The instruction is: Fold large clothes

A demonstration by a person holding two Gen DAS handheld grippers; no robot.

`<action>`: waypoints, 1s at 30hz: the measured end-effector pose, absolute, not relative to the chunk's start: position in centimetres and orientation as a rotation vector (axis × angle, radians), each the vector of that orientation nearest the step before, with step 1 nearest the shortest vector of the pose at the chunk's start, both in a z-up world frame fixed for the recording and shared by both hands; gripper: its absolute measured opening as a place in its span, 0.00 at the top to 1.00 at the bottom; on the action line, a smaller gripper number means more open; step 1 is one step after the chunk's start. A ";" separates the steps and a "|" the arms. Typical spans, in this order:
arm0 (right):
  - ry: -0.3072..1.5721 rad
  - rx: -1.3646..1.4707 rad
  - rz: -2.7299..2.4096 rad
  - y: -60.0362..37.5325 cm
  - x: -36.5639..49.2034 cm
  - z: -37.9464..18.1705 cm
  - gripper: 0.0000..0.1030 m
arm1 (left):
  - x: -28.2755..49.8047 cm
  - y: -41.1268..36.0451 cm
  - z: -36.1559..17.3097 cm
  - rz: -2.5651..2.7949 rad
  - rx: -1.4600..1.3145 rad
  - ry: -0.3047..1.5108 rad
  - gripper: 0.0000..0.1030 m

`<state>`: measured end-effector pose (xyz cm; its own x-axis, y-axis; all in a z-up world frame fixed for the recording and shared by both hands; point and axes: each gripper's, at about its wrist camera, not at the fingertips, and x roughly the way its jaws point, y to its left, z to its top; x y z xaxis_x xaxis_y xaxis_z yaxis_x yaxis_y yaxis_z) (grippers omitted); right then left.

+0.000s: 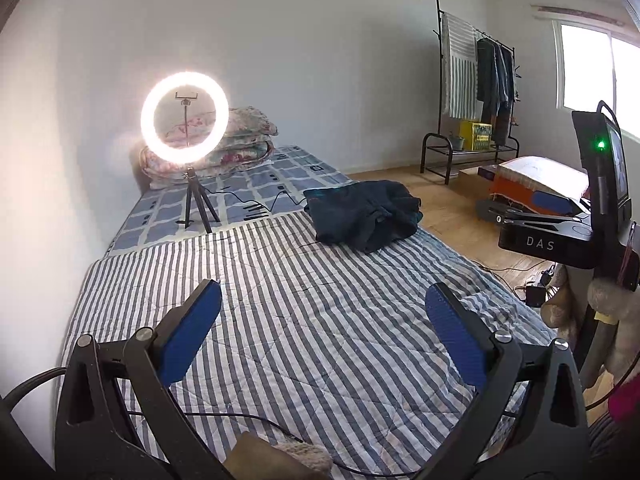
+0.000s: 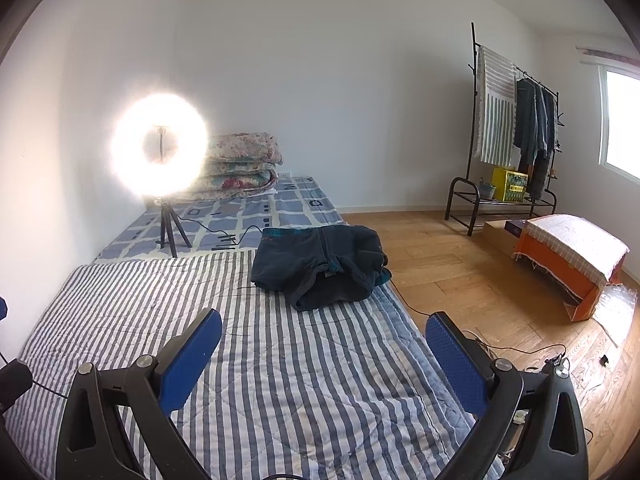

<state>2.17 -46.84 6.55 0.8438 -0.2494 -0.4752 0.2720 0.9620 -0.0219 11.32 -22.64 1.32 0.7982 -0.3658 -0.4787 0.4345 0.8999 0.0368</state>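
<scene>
Garment: a dark navy piece of clothing with a teal trim lies bunched in a loose heap on the striped quilt, near the quilt's far right edge and close to the bed's floor side
Left gripper: jaws spread wide, nothing between the blue pads, hanging above the bare striped quilt, well apart from the garment
Right gripper: jaws likewise wide apart and empty, above the quilt, short of the garment
Quilt: grey and white stripes, spread flat over the near part of the bed
Sheet: blue check, showing beyond the quilt's far edge
Ring light: lit, on a small black tripod standing on the blue sheet, its cable trailing towards the garment
Folded bedding: floral stack against the wall behind the light
Clothes rack: black frame by the far wall, with a striped cloth and dark clothes hanging, a yellow box on its lower shelf
Orange bench: on the wooden floor, covered with a pale cloth
Window: bright, at the right edge
</scene>
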 end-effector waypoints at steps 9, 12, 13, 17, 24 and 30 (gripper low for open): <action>0.496 0.054 -0.272 -47.0 2.2 6.6 0.00 | 11.2 -22.6 1.3 -0.434 0.140 0.490 0.00; 0.497 0.055 -0.272 -46.9 2.2 6.6 0.00 | 11.0 -22.6 1.3 -0.432 0.138 0.484 0.00; 0.497 0.055 -0.271 -46.9 2.2 6.6 0.00 | 11.0 -22.7 1.3 -0.432 0.138 0.483 0.00; 0.498 0.056 -0.270 -46.8 2.2 6.5 0.00 | 10.8 -22.7 1.4 -0.429 0.137 0.479 0.00; 0.499 0.057 -0.266 -46.9 2.4 6.4 0.00 | 10.7 -22.7 1.5 -0.426 0.133 0.473 0.00; 0.501 0.056 -0.261 -46.9 2.4 6.4 0.00 | 10.6 -22.7 1.5 -0.425 0.132 0.473 0.00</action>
